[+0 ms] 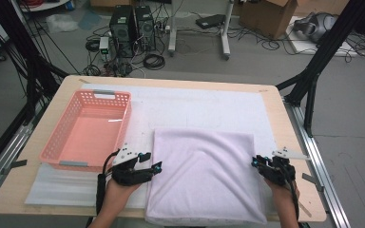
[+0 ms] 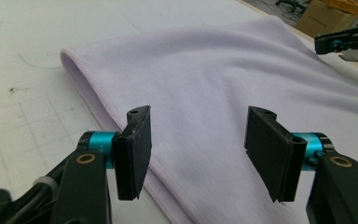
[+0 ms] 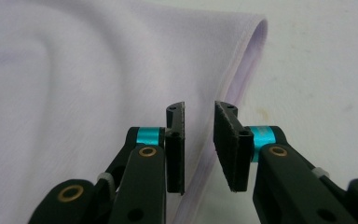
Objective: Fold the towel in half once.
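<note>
A folded pale lilac towel (image 1: 204,175) lies flat on the white mat near the table's front edge. My left gripper (image 1: 152,161) sits at the towel's left edge, pointing right. In the left gripper view its jaws (image 2: 196,149) stand wide open just above the towel (image 2: 214,79), with nothing between the pads. My right gripper (image 1: 256,162) is at the towel's right edge, pointing left. In the right gripper view its jaws (image 3: 199,140) leave a narrow gap over the towel's hemmed edge (image 3: 233,88), and the pads press on nothing.
An empty pink plastic basket (image 1: 52,142) stands at the table's left, close behind my left gripper. The white mat (image 1: 195,102) stretches bare behind the towel. Black frame posts flank the table, and computers, cables and boxes lie on the floor beyond it.
</note>
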The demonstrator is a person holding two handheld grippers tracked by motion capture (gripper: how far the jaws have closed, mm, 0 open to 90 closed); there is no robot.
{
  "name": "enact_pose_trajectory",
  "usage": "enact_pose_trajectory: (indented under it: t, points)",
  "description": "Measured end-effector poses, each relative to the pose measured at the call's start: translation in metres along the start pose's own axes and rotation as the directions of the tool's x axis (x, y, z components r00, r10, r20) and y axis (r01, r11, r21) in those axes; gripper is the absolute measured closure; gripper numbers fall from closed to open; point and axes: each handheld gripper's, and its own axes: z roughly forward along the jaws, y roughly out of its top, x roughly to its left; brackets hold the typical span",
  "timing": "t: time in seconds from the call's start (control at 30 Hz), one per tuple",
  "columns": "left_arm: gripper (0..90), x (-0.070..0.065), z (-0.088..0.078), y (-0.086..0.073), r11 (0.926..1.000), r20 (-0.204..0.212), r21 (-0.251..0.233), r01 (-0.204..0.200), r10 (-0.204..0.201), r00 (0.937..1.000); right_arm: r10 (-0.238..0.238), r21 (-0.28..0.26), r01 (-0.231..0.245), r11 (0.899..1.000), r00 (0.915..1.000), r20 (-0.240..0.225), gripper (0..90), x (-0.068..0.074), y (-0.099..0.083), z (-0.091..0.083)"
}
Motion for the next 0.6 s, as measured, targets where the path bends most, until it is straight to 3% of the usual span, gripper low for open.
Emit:
enact_pose_trajectory:
  t: [0.03,0.1,0.17,0.2,0.3,0.33,0.4,0.47,0.6]
  points:
    - [41.5,0.003,0.004,0.002,1.0,0.0,0.003,0.001,-0.001,1.0,-0.008,0.022,0.008,1.0,0.9999,0.012,81.8,-0.003,0.002,0.007]
    - [41.5,0.009,0.01,0.005,0.9999,-0.008,0.01,0.006,-0.006,1.0,-0.029,0.037,0.028,0.999,0.9994,0.02,85.5,-0.008,0.004,0.012]
    - [41.5,0.014,0.016,0.009,0.9999,-0.028,0.014,0.001,-0.001,0.9996,-0.06,0.06,0.054,0.997,0.9928,0.104,85.9,-0.01,0.008,0.009]
    - [41.5,0.016,0.019,0.01,0.9998,-0.039,0.02,0.001,0.0,0.9993,-0.053,0.066,0.045,0.997,0.9921,0.114,85.6,-0.013,0.009,0.008]
    - [41.5,0.019,0.029,0.014,0.9993,-0.051,0.031,0.019,-0.017,0.9985,0.008,0.037,-0.01,0.999,0.9986,0.052,73.0,-0.021,0.006,0.008]
    - [41.5,0.019,0.033,0.016,0.9991,-0.06,0.042,0.012,-0.009,0.9982,0.023,0.024,-0.024,0.999,0.9989,0.041,67.1,-0.022,0.006,0.007]
    - [41.4,0.022,0.044,0.019,0.9992,-0.101,0.039,0.005,-0.001,0.9949,0.05,-0.003,-0.05,0.999,0.9979,0.042,64.1,-0.023,0.007,0.004]
    - [41.3,0.027,0.052,0.023,0.9976,-0.151,0.068,-0.015,0.025,0.9882,0.054,-0.019,-0.053,0.998,0.9976,0.043,61.3,-0.024,0.008,0.002]
    - [41.3,0.041,0.063,0.028,0.9967,-0.218,0.078,0.024,-0.007,0.9759,0.039,-0.005,-0.038,0.999,0.9979,0.052,53.0,-0.026,0.014,0.011]
